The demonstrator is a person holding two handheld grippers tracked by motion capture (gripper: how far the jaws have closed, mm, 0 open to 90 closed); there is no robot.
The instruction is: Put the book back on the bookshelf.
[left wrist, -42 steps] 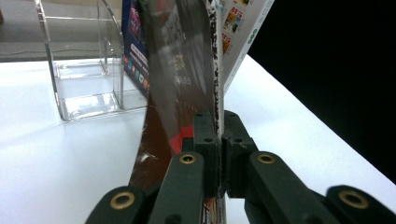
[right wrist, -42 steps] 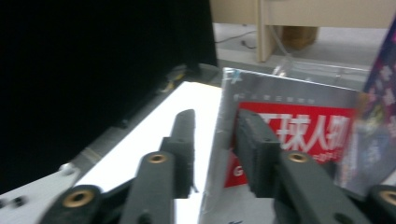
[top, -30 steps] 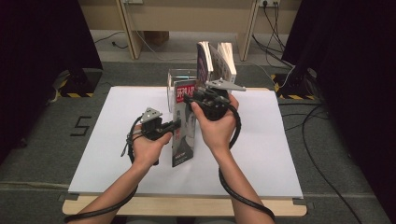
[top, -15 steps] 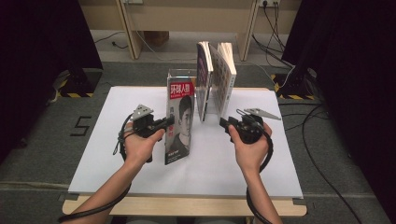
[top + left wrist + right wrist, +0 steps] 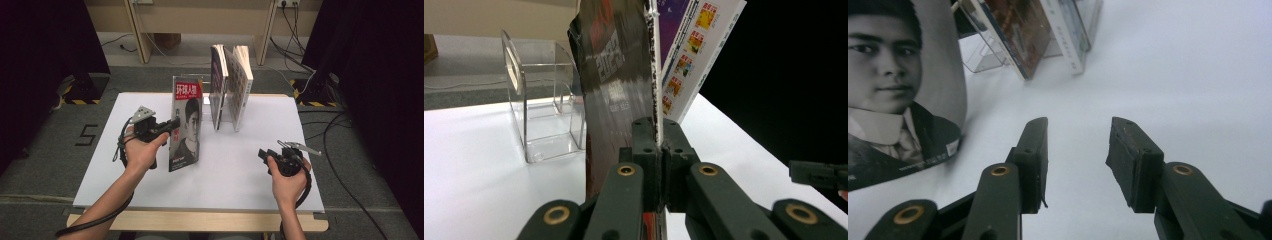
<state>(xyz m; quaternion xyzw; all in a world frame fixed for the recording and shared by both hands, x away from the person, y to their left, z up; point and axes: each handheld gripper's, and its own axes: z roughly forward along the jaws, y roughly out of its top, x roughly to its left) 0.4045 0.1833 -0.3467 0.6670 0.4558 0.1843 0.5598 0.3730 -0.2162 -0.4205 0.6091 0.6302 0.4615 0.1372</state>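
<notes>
Clamped on the edge of a magazine (image 5: 185,125), the left hand-held gripper (image 5: 172,125) holds it upright on the white tabletop (image 5: 240,170), its lower edge on or just above the surface. In the left gripper view the two jaws meet tight on the thin cover (image 5: 616,90) with no gap. The magazine stands left of centre, in front of and just beside a clear acrylic holder (image 5: 541,115), one compartment of which looks empty. Farther right, several books (image 5: 231,85) lean together in a clear stand.

To place the magazine well, the judgement is that it should be kept vertical, lined up with the holder's open slot and lowered squarely, since a thin glossy issue held by one edge will likely bow or swing.

Its cover is glossy, with a red title block at the top and a black-and-white portrait below; the back shows dark print.

At the right, the right hand-held gripper (image 5: 265,154) hovers low over bare tabletop, well apart from the magazine, jaws standing open with nothing between them (image 5: 1075,160).
</notes>
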